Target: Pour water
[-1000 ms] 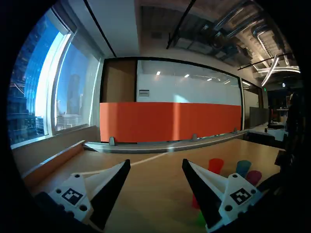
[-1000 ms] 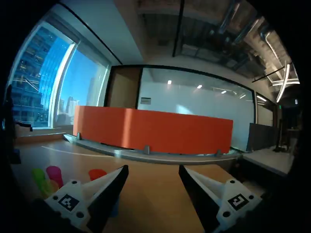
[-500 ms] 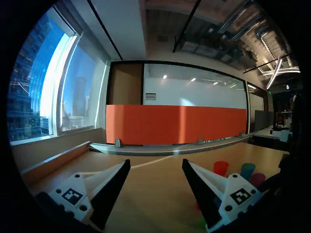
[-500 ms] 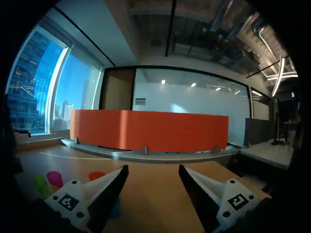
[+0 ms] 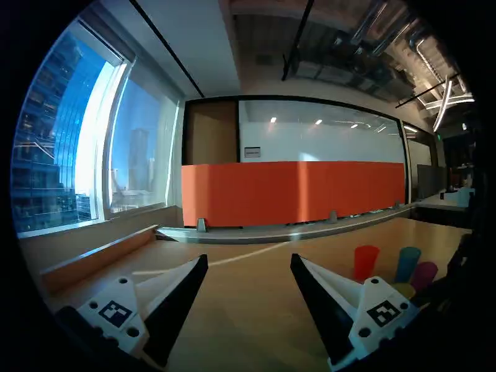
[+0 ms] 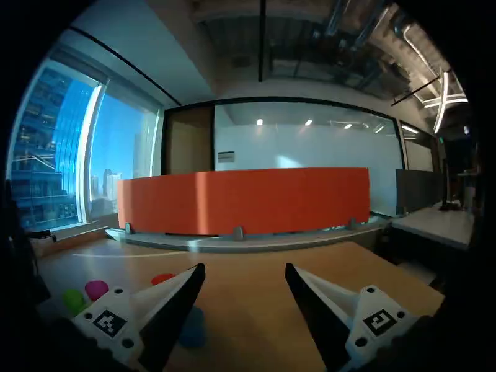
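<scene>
The left gripper (image 5: 247, 282) has its jaws wide apart, and only the bare wooden table (image 5: 248, 328) lies between them. The right gripper (image 6: 243, 285) is spread the same way and holds nothing.

In the left gripper view the cups stand to the right of the gripper, a little beyond its right fingertip. The red cup (image 5: 366, 263) is nearest to the fingers, then the blue cup (image 5: 408, 263), then the pink cup (image 5: 425, 274). Each is upright, with its long axis vertical and its wide mouth up. The green cup (image 5: 403, 290) is low in front of them, mostly hidden by the right finger. I cannot tell if any holds water.

In the right gripper view the same group is at the lower left: green cup (image 6: 73, 300), pink cup (image 6: 97, 289), red cup (image 6: 162, 279) and blue cup (image 6: 192, 327). The left finger covers part of the last two.

An orange partition (image 5: 291, 192) stands along the far edge of the table, and a large window (image 5: 74, 155) is on the left
</scene>
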